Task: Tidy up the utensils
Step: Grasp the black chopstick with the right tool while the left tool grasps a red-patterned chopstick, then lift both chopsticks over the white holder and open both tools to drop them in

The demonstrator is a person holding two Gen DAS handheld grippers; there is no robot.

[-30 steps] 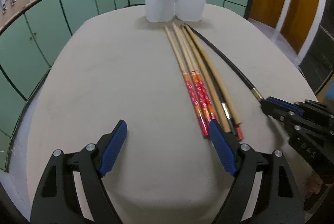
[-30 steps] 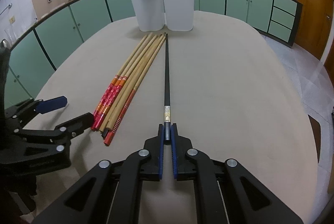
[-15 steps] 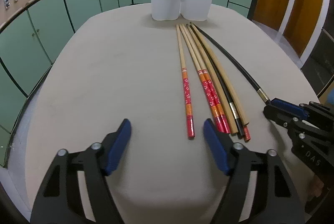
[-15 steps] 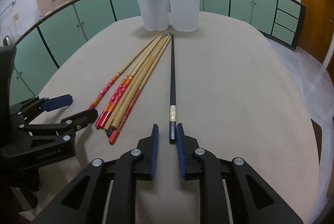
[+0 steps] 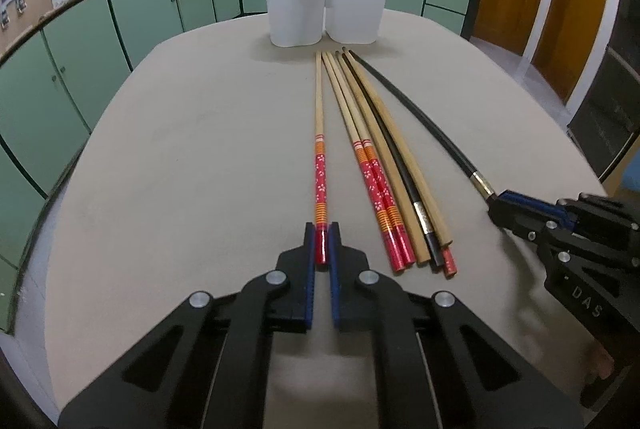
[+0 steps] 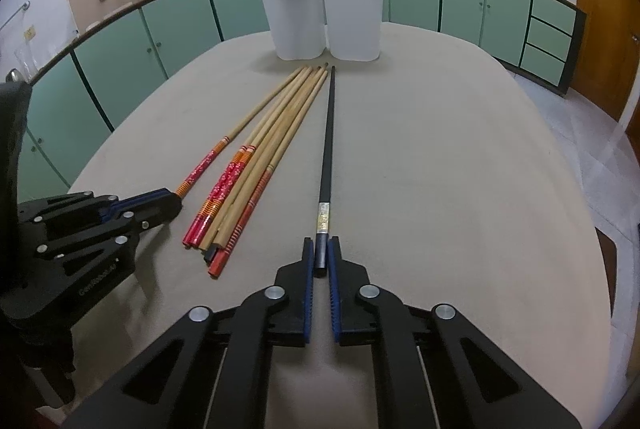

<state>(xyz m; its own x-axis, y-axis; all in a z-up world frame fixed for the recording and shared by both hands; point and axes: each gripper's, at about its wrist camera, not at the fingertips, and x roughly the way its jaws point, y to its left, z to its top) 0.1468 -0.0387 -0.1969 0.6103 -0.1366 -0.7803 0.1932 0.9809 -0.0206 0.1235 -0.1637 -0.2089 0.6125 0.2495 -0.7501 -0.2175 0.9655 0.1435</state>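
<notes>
The left gripper (image 5: 322,243) clamps the red-patterned chopstick (image 5: 319,165) at its near end. The right gripper (image 6: 320,255) clamps the black chopstick (image 6: 327,145) likewise (butt-end grips probably suit tip-first loading into the white containers (image 6: 320,13)).

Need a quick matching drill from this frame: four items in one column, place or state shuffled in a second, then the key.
Column 1
1. red-patterned chopstick
2. black chopstick
3. white containers
4. loose bundle of chopsticks

Column 2
A. standing side by side at the far end of the table
B. clamped at its near end by the right gripper
C. lying ungripped between the two held sticks
D. clamped at its near end by the left gripper

Pairs: 1-D, 2-B, 3-A, 4-C
</notes>
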